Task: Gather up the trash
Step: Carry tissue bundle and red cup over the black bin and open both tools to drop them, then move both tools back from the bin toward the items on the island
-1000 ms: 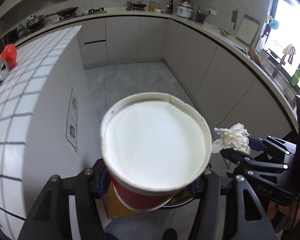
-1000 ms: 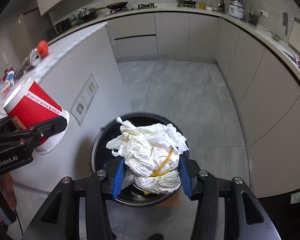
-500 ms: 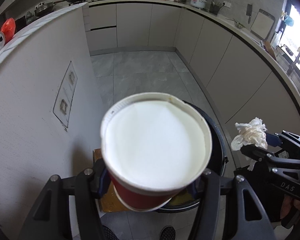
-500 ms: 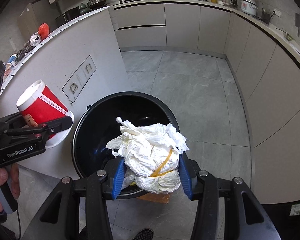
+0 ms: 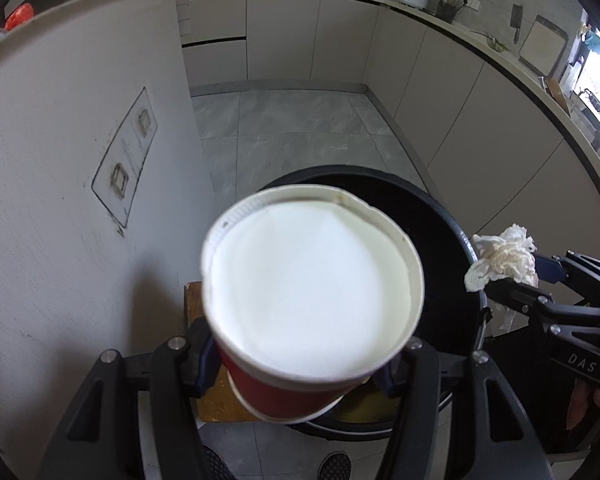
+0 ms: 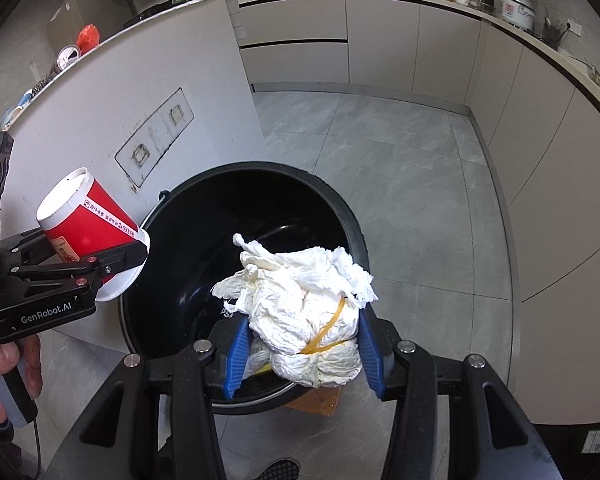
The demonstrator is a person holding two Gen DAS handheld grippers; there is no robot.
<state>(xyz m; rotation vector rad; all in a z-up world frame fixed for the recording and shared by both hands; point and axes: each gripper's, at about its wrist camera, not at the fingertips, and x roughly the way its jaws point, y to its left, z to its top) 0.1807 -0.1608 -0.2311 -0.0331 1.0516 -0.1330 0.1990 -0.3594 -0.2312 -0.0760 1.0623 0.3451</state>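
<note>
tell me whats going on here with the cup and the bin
A person is clearing trash with a handheld gripper in each hand. The left gripper is clamped on a red paper cup, held tilted at the left rim of the black trash bin on the kitchen floor. The right gripper grips a crumpled wad of white tissue with a yellow band around it, held over the bin's near edge. Neither item has been dropped in yet.
</note>
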